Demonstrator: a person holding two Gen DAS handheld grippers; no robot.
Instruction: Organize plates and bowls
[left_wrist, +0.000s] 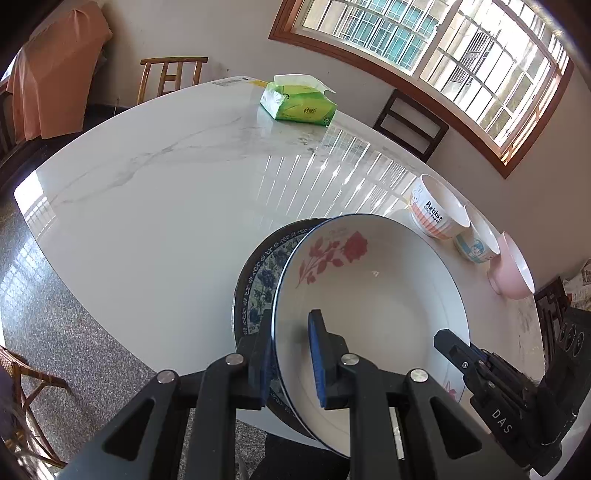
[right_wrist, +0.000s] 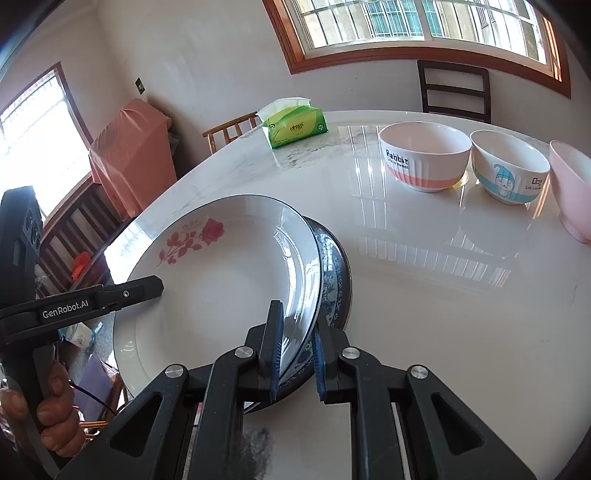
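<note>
A white plate with a red rose (left_wrist: 369, 295) (right_wrist: 221, 288) lies on a blue-patterned plate (left_wrist: 258, 284) (right_wrist: 334, 280) at the near edge of the marble table (left_wrist: 166, 192) (right_wrist: 443, 314), partly past that edge. My left gripper (left_wrist: 291, 354) is shut on the rims of both plates at one side, and its tip (right_wrist: 147, 288) shows in the right wrist view. On the opposite side my right gripper (right_wrist: 297, 354) clamps the same two rims, its tip (left_wrist: 461, 358) visible in the left wrist view. Whether the stack rests on the table I cannot tell.
Three bowls stand in a row beyond the plates: a Rabbit bowl (left_wrist: 436, 210) (right_wrist: 424, 155), a blue cartoon bowl (left_wrist: 478, 240) (right_wrist: 509, 170) and a pink bowl (left_wrist: 513, 266) (right_wrist: 570, 188). A green tissue pack (left_wrist: 299, 101) (right_wrist: 295, 125) sits at the far edge. Chairs ring the table.
</note>
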